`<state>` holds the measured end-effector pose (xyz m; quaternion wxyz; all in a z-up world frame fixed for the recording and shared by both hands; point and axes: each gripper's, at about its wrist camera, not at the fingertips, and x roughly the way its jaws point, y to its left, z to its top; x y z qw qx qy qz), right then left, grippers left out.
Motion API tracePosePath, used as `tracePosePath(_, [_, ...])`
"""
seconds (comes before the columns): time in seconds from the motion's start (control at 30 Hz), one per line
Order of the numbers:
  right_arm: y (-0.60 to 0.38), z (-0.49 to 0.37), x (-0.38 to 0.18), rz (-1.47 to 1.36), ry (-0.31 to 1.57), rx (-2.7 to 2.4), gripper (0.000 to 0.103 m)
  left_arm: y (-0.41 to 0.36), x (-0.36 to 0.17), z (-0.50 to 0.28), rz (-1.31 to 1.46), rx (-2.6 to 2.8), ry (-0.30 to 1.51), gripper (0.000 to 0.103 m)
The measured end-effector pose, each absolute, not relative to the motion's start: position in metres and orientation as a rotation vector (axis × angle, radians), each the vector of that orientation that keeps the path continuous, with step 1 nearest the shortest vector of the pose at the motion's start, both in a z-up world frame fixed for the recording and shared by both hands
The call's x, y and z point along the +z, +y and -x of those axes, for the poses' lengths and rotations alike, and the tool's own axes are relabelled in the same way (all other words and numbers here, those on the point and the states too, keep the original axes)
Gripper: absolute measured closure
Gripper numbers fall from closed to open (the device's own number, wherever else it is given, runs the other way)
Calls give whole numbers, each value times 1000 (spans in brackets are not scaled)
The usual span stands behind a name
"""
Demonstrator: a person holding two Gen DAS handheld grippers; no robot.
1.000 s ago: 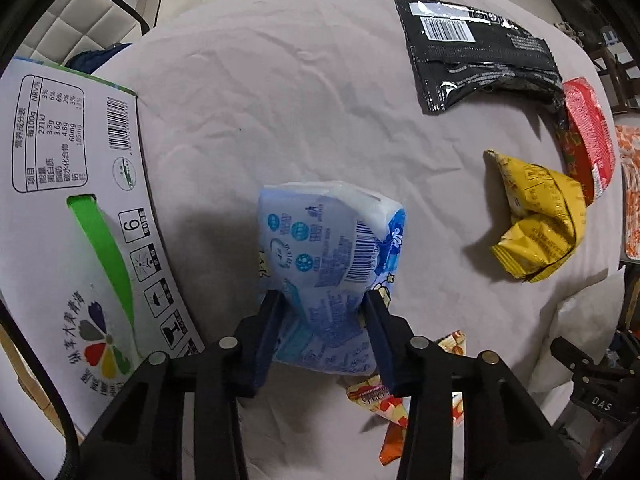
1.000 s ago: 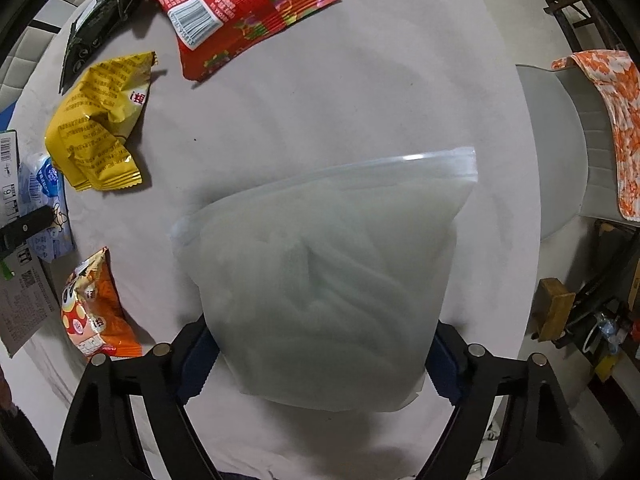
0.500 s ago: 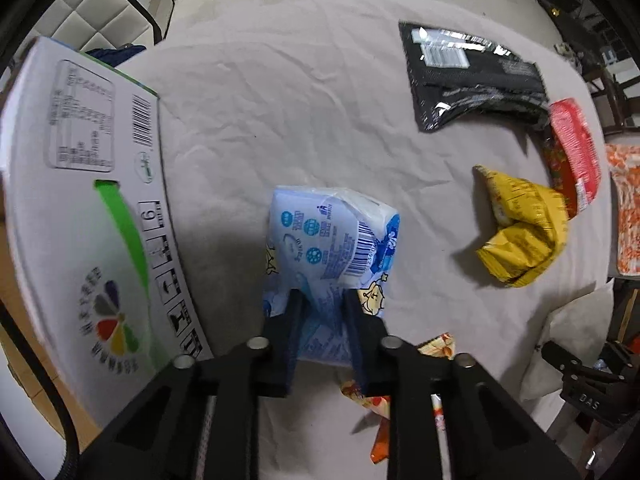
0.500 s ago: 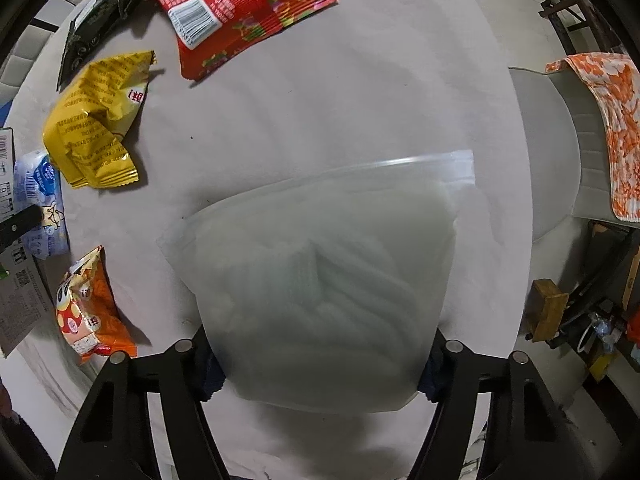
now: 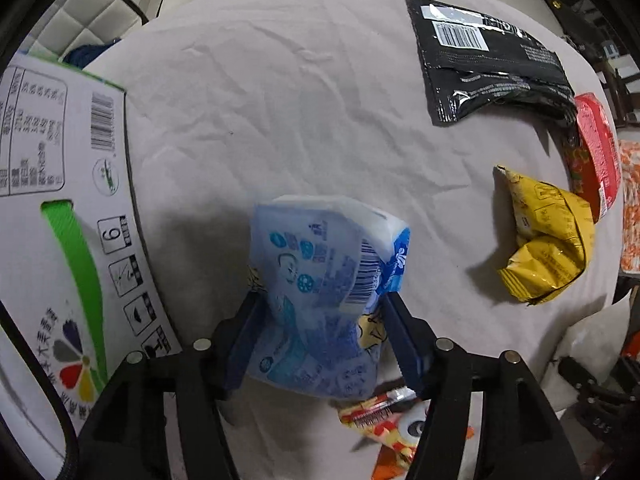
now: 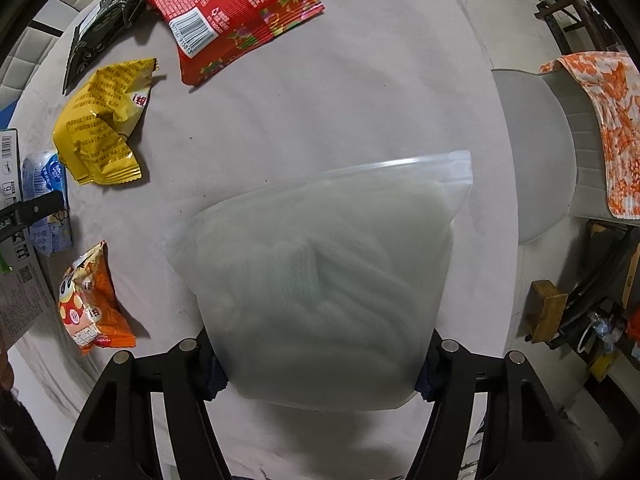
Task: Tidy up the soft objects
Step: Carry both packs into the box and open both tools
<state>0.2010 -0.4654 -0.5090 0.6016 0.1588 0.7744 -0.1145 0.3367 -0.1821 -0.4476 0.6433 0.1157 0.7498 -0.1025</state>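
Observation:
My left gripper (image 5: 324,320) is shut on a blue and white soft tissue pack (image 5: 324,280), held above the cloth-covered table (image 5: 280,100) beside a white cardboard box (image 5: 60,220). The same pack shows at the left edge of the right wrist view (image 6: 42,176). My right gripper (image 6: 320,360) is shut on a frosted zip bag (image 6: 324,280) with pale knitted fabric inside; the bag hides the fingertips.
A black pouch (image 5: 488,60), a red packet (image 5: 596,152) and a yellow packet (image 5: 548,236) lie at the right. An orange snack packet (image 6: 92,304) lies near the front edge. A grey chair (image 6: 540,152) with an orange cloth (image 6: 608,128) stands beyond the table's right edge.
The left gripper squeezed the tissue pack tightly, then its jaws widened again while still holding it, and it drew closer to the table. The right gripper with the zip bag barely moved.

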Motion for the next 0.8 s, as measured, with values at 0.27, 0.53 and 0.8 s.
tracePosePath(0.27, [-470, -220, -487, -367, 1794, -274, 32, -188, -428, -325, -246, -251, 1663, 72])
tracePosePath(0.53, [-472, -223, -464, -391, 1743, -270, 32, -177, -359, -318, -165, -281, 1548, 72])
tracePosePath(0.8, [-459, -220, -427, -404, 1681, -236, 32, -180, -306, -307, -156, -314, 1425, 72])
